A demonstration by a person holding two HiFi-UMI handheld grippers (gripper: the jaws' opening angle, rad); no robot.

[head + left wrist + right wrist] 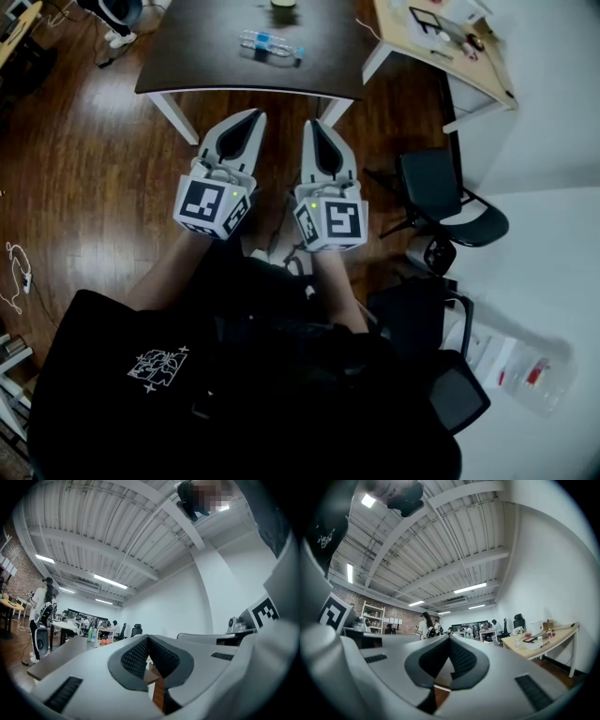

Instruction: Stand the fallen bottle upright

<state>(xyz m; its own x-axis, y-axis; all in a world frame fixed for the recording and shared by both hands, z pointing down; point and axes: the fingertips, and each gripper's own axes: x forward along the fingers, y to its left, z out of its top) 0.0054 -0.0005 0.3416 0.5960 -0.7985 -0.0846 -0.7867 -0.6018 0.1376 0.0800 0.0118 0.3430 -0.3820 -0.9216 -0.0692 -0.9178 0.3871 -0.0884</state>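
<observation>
A clear plastic bottle [270, 46] with a blue label lies on its side on the dark table [197, 56], seen in the head view near the top middle. My left gripper [255, 116] and right gripper [310, 127] hang side by side over the wooden floor, short of the table's near edge, well apart from the bottle. Both point level toward the table. In the left gripper view the jaws meet at the tips [148, 638] with nothing between them. The right gripper [450, 638] is likewise shut and empty. Neither gripper view shows the bottle.
A light wooden table [441, 42] with small items stands at the upper right. Two dark office chairs [450, 202] are on the right, close to my right arm. The table's white legs [173, 117] stand just ahead of the grippers. People and desks show far off.
</observation>
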